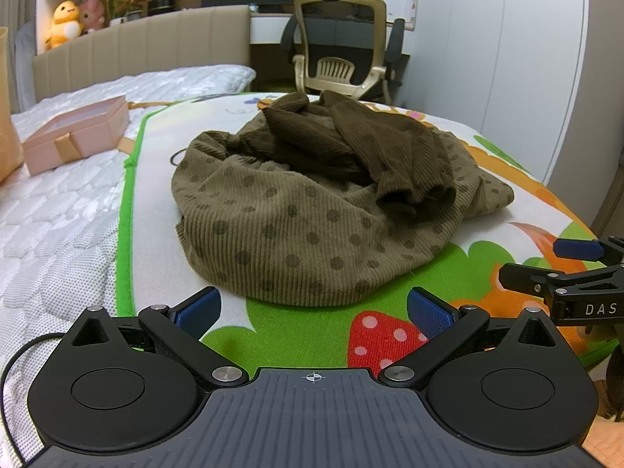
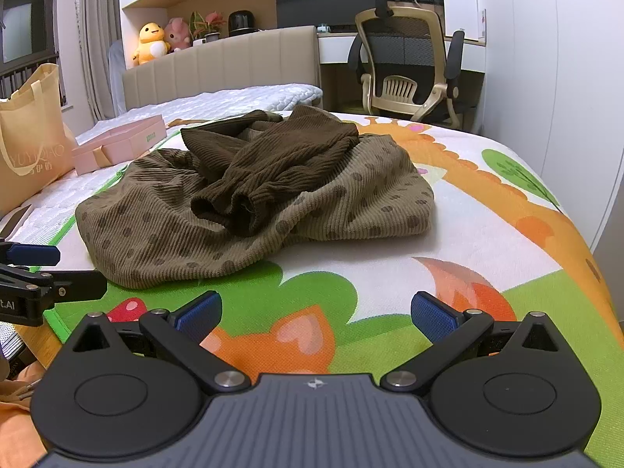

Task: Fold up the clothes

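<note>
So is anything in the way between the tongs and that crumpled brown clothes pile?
Nothing visible. Only bare cartoon play mat lies between the open left tongs and the brown clothes pile, and likewise for the open right tongs. The pink box sits off to the left side.

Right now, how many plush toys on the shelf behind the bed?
2. A yellow plush toy sits at the shelf's left end, a pink plush toy right beside it, next to the potted plant. More could be hidden behind the headboard.
</note>
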A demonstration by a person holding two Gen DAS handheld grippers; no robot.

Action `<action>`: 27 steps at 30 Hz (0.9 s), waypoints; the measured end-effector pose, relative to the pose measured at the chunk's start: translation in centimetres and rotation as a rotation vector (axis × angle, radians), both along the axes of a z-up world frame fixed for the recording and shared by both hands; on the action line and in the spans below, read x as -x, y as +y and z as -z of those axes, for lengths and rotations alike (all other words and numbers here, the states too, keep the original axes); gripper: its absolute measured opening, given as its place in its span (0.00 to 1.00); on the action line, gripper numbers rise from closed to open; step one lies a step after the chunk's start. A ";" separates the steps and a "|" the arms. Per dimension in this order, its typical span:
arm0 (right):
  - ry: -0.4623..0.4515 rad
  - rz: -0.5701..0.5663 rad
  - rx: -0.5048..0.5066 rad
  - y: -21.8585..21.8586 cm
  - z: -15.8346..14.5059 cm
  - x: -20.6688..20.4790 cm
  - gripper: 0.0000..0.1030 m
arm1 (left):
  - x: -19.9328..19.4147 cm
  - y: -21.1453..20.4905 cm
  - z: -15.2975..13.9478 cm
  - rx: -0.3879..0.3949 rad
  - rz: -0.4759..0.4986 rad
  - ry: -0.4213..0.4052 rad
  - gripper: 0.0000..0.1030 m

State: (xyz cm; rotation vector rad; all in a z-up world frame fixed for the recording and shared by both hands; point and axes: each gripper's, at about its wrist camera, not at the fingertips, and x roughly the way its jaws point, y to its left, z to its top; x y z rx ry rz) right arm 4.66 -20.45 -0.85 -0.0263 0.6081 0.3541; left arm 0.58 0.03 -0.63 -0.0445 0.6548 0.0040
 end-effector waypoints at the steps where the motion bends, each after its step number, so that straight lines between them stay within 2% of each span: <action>1: 0.000 0.000 0.000 0.0 0.0 0.0 1.00 | 0.0 0.0 0.0 0.000 0.000 0.000 1.00; 27: 0.015 -0.001 0.004 0.2 0.1 -0.2 1.00 | 0.0 0.1 -0.1 0.003 0.001 0.000 1.00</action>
